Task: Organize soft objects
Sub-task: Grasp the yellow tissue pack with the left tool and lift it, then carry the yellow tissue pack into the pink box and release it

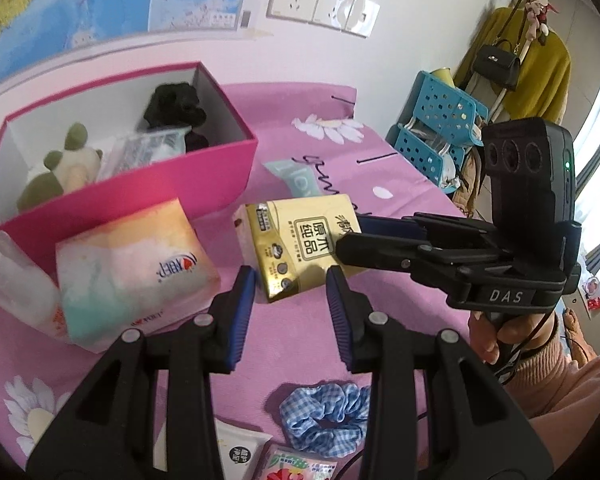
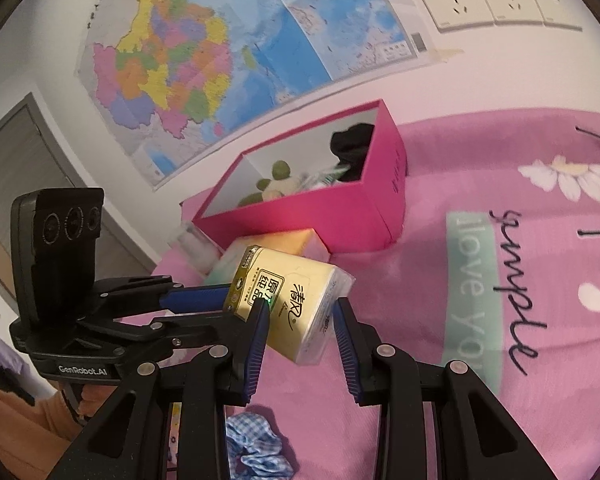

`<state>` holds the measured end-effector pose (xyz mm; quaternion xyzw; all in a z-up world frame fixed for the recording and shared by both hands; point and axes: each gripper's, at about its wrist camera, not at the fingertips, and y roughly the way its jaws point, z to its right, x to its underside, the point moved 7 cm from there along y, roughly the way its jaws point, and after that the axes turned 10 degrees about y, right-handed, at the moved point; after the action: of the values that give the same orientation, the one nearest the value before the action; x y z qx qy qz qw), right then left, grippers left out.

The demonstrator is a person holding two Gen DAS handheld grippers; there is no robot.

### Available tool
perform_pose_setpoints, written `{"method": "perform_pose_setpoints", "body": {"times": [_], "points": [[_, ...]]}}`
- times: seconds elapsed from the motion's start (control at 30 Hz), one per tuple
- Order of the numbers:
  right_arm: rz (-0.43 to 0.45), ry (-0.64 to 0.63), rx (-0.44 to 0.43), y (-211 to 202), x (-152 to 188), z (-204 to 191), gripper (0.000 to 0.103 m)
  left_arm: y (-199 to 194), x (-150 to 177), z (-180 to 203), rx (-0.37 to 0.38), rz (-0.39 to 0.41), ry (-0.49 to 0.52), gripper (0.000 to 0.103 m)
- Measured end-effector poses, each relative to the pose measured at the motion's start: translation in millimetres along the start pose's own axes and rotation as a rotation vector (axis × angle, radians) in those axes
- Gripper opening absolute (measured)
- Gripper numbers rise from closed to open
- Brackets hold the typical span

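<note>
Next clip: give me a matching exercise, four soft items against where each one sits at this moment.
Items
1. gold tissue pack
2. blue gingham scrunchie
3. panda plush
4. pastel tissue pack

Places
A. inside the pink box
B. on the bedspread, against the pink box's front wall
C. between both hand-held grippers' open fingers, left hand-held gripper, right hand-held gripper
D. low in both views, on the bedspread, under the fingers

Pairs: 1-C, 2-D, 3-A, 4-B
</note>
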<state>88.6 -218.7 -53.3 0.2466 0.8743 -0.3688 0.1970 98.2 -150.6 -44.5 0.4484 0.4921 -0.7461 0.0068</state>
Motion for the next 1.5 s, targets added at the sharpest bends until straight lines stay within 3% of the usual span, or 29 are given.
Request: {"method": "perform_pose_setpoints", "body": {"times": [0.7, 1.5], "points": [[0.041, -0.084, -0.018, 8.4, -35.6, -25.3, 0.034, -16.3, -28.9, -28.5, -0.065, 0.064, -0.022, 0.038], [0.062, -0.083, -0.008, 45.3, -95.1, -24.6, 0.034, 6.4, -71.0, -77.0, -0.136, 0.050, -0.083, 0.038]]}}
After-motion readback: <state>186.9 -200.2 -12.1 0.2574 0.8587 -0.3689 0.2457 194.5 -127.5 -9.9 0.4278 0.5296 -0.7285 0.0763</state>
